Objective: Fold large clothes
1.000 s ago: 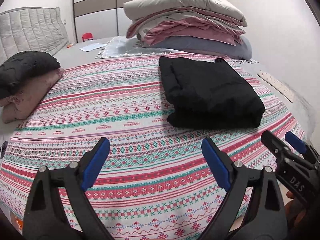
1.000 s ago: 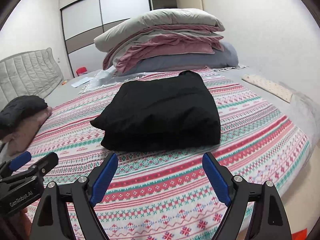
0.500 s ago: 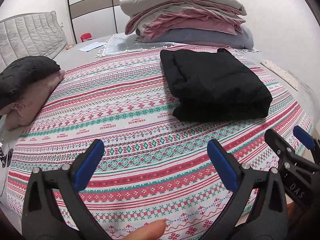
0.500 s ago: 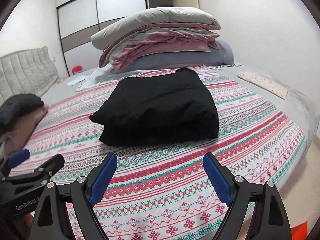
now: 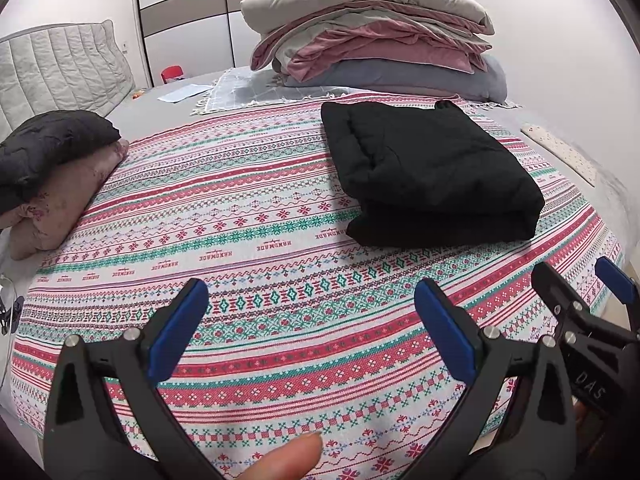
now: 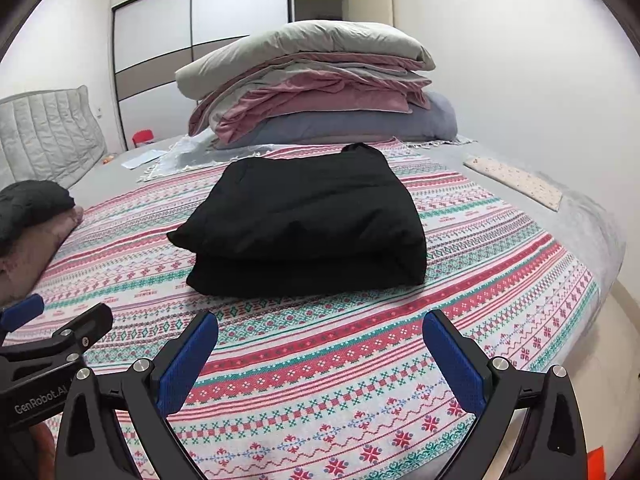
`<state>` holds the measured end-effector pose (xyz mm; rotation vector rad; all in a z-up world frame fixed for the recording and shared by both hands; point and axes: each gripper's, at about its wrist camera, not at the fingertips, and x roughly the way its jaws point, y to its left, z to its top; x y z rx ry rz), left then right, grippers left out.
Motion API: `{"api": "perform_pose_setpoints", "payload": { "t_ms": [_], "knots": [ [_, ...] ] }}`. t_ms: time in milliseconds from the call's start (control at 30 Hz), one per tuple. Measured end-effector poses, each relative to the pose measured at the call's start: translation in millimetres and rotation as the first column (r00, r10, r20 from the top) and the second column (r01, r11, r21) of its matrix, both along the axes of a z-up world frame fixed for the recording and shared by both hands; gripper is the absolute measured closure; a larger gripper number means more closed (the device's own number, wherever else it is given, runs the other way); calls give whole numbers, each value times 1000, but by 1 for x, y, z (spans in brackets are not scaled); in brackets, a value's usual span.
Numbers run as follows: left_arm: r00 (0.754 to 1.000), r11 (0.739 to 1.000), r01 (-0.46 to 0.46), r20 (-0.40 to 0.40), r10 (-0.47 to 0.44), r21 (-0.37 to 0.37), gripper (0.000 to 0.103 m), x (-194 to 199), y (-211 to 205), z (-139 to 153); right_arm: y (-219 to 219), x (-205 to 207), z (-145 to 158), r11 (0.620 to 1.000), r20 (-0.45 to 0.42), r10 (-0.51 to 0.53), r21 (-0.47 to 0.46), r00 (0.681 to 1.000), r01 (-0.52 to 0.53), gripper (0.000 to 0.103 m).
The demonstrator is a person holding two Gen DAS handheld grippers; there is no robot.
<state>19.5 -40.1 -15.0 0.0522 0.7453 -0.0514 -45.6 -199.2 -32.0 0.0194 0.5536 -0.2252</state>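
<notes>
— What do you count, left to right?

— I see two bundles at far left, a dark one on a pink one; one folded black jacket right of centre on the striped blanket; one stack of bedding far behind it.

— And the grippers?

— My left gripper and right gripper both hover near the blanket's edge, fingers wide apart, holding nothing.

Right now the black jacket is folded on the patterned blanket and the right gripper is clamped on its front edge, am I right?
Not quite. The black jacket is folded on the patterned blanket, but the right gripper is open and empty, short of the jacket's front edge and not touching it. The right wrist view shows bare blanket between its blue pads.
</notes>
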Motion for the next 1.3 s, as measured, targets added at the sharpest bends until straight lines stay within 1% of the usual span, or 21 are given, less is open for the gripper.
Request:
{"api": "perform_pose_setpoints", "payload": {
  "t_ms": [133, 433, 867, 1300],
  "knots": [
    [1000, 1000, -1, -3, 1, -4, 1, 0, 0, 0, -4, -1, 0, 1000, -2, -16, 9, 1000, 16, 0],
    [1000, 1000, -6, -7, 6, -2, 1, 2, 0, -2, -4, 1, -1, 1000, -13, -19, -2, 1000, 19, 0],
    [1000, 1000, 9, 4, -9, -9, 1, 2, -1, -1, -5, 4, -3, 1000, -28, -18, -6, 999, 17, 0],
    [1000, 1000, 22, -1, -22, -13, 1, 1, -5, -2, -3, 5, -5, 1000, -34, -16, -14, 999, 15, 0]
  ]
}}
